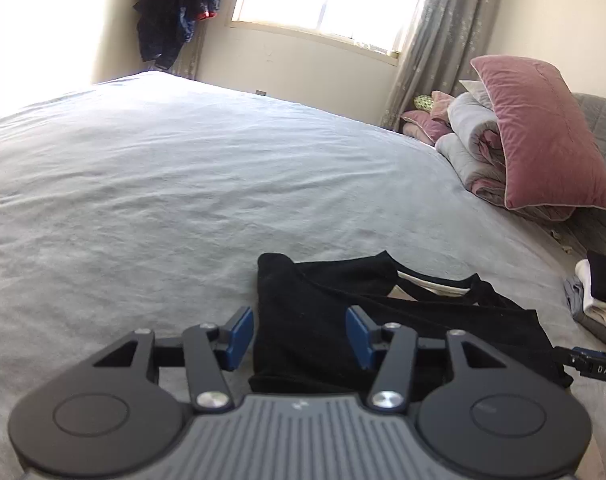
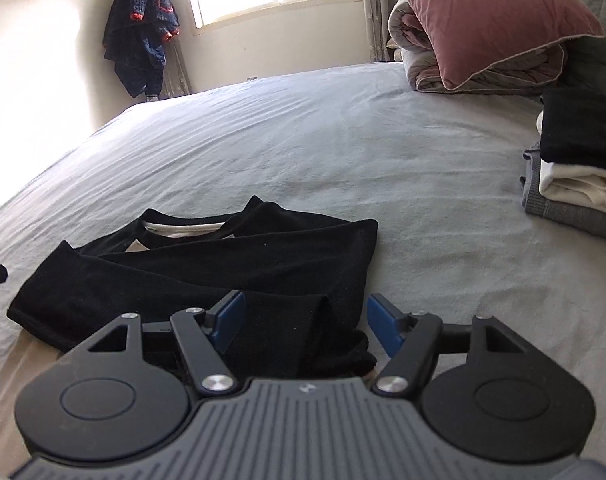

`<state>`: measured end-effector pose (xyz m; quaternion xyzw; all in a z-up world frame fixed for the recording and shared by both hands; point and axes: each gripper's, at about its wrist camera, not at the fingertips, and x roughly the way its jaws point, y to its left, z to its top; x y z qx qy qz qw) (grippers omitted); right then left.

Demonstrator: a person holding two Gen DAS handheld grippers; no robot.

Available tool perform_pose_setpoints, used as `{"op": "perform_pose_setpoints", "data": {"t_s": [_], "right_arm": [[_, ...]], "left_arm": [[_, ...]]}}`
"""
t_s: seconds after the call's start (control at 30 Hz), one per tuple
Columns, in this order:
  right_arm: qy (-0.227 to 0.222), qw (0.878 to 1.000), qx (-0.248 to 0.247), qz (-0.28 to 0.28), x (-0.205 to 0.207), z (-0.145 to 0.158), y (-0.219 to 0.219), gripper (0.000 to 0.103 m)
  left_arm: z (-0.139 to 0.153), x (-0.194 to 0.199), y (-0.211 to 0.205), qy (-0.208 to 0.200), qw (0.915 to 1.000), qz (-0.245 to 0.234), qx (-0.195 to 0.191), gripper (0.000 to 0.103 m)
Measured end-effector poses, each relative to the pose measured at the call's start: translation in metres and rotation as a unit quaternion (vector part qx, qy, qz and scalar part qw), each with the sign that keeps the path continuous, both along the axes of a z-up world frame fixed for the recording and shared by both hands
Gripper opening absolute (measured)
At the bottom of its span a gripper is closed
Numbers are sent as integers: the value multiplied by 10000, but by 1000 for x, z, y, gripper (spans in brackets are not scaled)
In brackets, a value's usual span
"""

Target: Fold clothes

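Note:
A black garment (image 1: 443, 320) lies partly folded on the grey bed sheet (image 1: 143, 180), with a white inner layer showing at its neck. My left gripper (image 1: 299, 320) hovers over the garment's left edge with its blue pads apart, one on each side of that edge, gripping nothing. In the right wrist view the same black garment (image 2: 223, 264) lies ahead. My right gripper (image 2: 307, 308) stands open over its near right corner. Black fabric lies between the pads without being pinched. Part of the right gripper (image 1: 587, 364) shows at the left wrist view's right edge.
A stack of folded clothes (image 2: 575, 176), black on white on grey, sits to the right on the bed. Behind it are a pink pillow (image 2: 483, 20) and a rolled duvet (image 1: 471, 148). Dark clothes (image 1: 179, 12) hang in the far corner beside the window.

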<state>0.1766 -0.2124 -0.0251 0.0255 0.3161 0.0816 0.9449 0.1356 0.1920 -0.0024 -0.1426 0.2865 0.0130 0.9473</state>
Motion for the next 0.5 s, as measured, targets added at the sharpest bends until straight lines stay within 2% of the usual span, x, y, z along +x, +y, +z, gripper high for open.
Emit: {"op": "perform_pose_setpoints", "data": {"t_s": [0.1, 0.17, 0.2, 0.27, 0.33, 0.37, 0.5], "right_arm": [[66, 9995, -292, 61, 9, -12, 4, 68], [104, 9987, -433, 262, 9, -20, 8, 57], [63, 9980, -539, 326, 8, -23, 11, 54], [-107, 9969, -688, 364, 1, -26, 15, 54], [-223, 9967, -683, 378, -5, -28, 15, 48], [-295, 9962, -721, 392, -8, -28, 16, 47], [-523, 9930, -963, 445, -15, -28, 24, 46]], "left_arm": [[-19, 0, 14, 92, 9983, 465, -345, 51], [-31, 3, 17, 208, 9961, 656, -554, 49], [-37, 4, 18, 266, 9946, 751, -659, 47], [-46, 7, 20, 339, 9912, 930, -874, 47], [-47, 8, 19, 310, 9886, 995, -1090, 47], [-48, 8, 17, 316, 9884, 975, -1118, 47], [-49, 10, 6, 323, 9924, 844, -830, 47]]}}
